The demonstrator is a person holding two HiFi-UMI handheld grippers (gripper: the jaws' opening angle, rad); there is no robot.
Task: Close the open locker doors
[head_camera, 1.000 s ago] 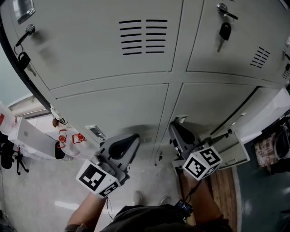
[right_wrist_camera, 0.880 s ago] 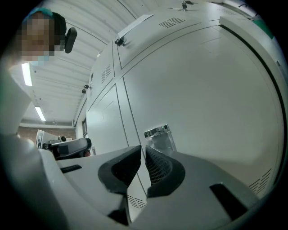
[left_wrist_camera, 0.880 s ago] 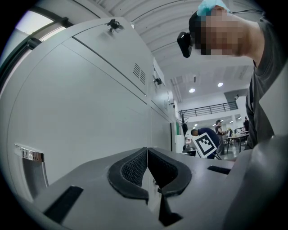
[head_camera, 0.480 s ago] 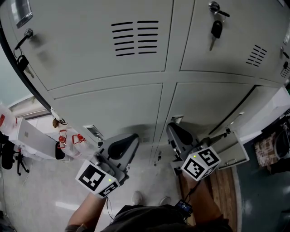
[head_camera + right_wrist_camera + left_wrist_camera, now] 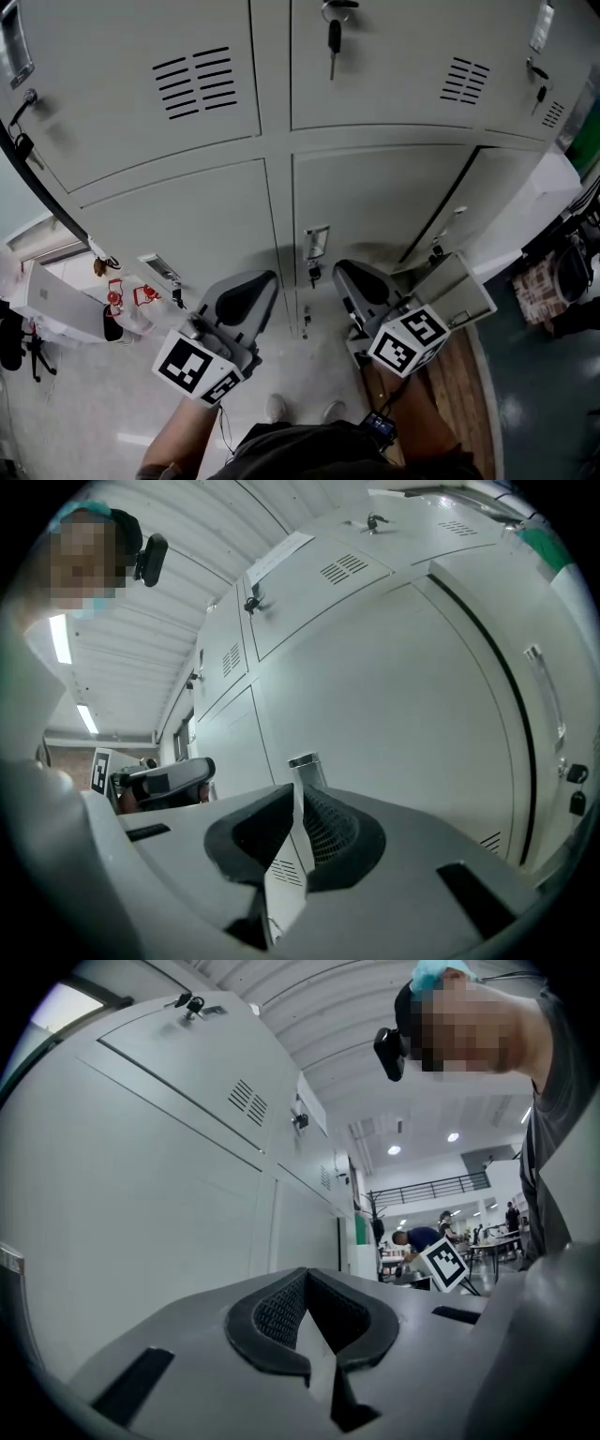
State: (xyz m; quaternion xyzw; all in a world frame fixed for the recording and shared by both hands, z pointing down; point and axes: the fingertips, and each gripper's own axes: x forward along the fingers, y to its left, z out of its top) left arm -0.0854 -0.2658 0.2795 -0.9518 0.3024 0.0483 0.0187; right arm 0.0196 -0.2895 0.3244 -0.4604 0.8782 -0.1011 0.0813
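head view, lockers: grey lockers fill the frame, most doors flush.
head view, open door: low on the right, the open door stands out from its frame, just beside the right gripper. a panel above it looks ajar too, can't be sure.
head view, left gripper: left gripper is near a shut door, touching nothing.
head view, step: my call is a flat push on the door's outer face with the right tool, following the hinge arc until the edge sits flush.
head view, floor: pale floor, with a wood strip under the open door.
left gripper view, jaws: pressed together, holding nothing.
left gripper view, room: a long hall, ceiling lights and people at tables far off.
right gripper view, jaws: tips together, empty, with locker fronts close ahead.
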